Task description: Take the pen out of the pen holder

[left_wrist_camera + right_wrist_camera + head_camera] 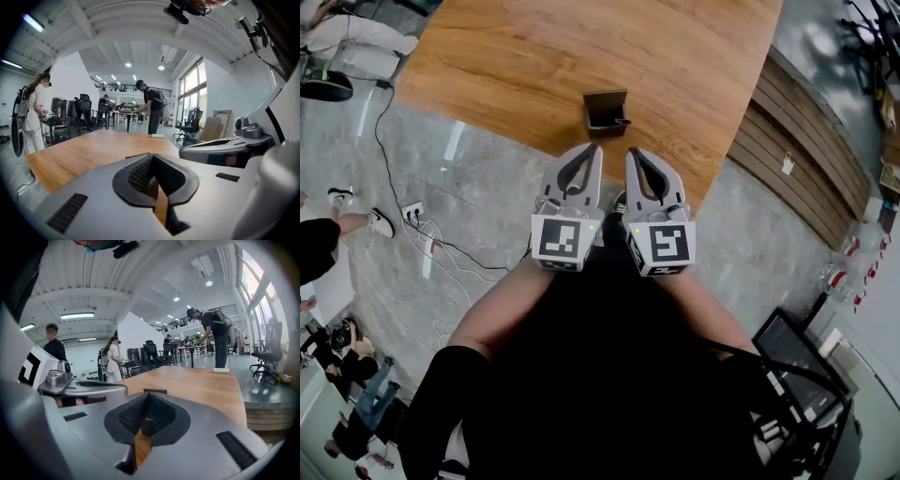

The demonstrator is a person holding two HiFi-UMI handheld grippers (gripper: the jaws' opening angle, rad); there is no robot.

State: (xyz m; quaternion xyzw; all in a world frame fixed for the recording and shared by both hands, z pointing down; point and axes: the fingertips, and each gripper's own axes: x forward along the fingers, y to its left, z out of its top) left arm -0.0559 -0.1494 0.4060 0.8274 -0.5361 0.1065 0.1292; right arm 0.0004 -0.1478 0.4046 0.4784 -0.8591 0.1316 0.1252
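Hovering side by side, jaws closed on nothing, the left gripper point(596, 147) and right gripper point(631, 150) face the pen holder point(606, 110), ready to reach.

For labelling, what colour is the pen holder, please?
Pen holder: dark brown; head view.

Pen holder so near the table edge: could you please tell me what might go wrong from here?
1. The left gripper and right gripper both have jaws together; unless one opens first, it may ram the pen holder.
2. The holder stands near the table edge, so a bump could tip or slide it.
3. The grippers sit side by side and might clash.
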